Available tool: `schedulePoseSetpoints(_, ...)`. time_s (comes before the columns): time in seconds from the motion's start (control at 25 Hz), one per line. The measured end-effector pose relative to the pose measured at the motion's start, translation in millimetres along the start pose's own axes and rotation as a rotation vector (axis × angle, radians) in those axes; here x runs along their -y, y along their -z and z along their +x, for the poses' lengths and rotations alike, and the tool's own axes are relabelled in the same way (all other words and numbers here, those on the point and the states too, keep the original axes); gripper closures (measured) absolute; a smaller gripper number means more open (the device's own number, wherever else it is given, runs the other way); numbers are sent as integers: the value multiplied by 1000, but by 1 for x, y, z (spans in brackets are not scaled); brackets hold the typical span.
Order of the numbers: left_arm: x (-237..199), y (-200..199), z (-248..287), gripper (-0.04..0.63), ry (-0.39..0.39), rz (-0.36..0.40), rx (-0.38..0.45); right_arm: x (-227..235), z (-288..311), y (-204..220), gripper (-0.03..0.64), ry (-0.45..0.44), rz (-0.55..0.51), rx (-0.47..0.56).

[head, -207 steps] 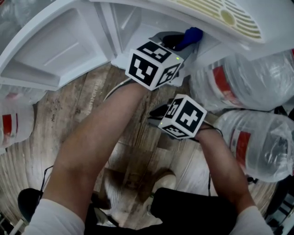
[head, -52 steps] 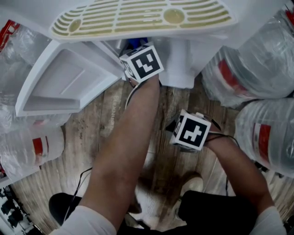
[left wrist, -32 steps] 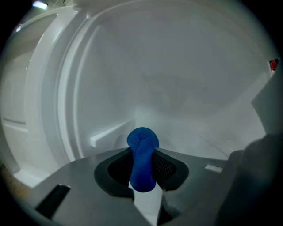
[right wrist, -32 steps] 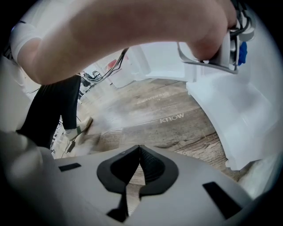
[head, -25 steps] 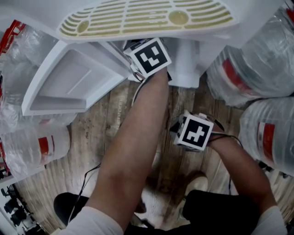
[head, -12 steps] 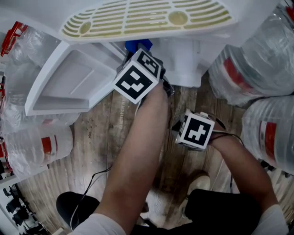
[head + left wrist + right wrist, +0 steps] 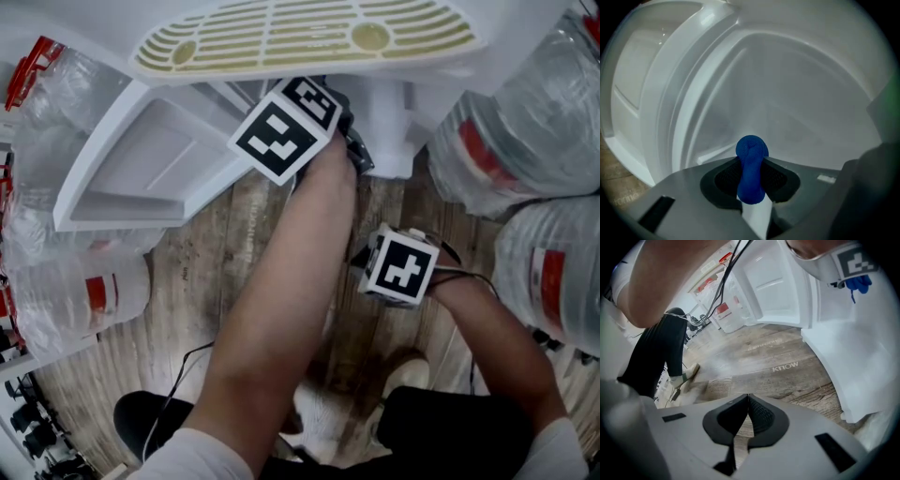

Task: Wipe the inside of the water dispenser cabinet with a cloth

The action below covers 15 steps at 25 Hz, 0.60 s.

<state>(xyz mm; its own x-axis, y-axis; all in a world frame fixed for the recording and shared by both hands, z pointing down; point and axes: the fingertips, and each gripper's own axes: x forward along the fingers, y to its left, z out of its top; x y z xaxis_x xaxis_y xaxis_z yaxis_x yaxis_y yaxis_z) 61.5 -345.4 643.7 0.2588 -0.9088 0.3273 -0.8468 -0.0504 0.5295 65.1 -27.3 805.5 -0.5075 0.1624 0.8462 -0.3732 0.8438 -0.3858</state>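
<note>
The blue cloth (image 7: 751, 152) is pinched between the jaws of the left hand-held gripper (image 7: 751, 176), its bunched end poking forward inside the white cabinet (image 7: 797, 89). The right hand-held gripper (image 7: 746, 416) hangs closed and empty over the wooden floor (image 7: 764, 364), with water bottles (image 7: 525, 141) alongside.

Water-supply storeroom/shop: lg water jugs (image 7: 525, 150) round dispenser (image 7: 309, 37), wood-plank floor (image 7: 206, 267)
</note>
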Motion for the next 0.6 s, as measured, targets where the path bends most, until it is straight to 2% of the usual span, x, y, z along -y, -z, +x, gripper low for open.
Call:
schedulePoseSetpoints(0.16,-7,-13,15,500,-20,6,25,-3,2,4,615,-5,0,-8)
schedulePoseSetpoints(0.36,-16,-17,7,500,-29,-82,31,-4,4,5,615,-4,-4,-18)
schedulePoseSetpoints(0.6,-30,-7,-20,500,-32,-151,19,-5,7,0,615,-6,-18,-21)
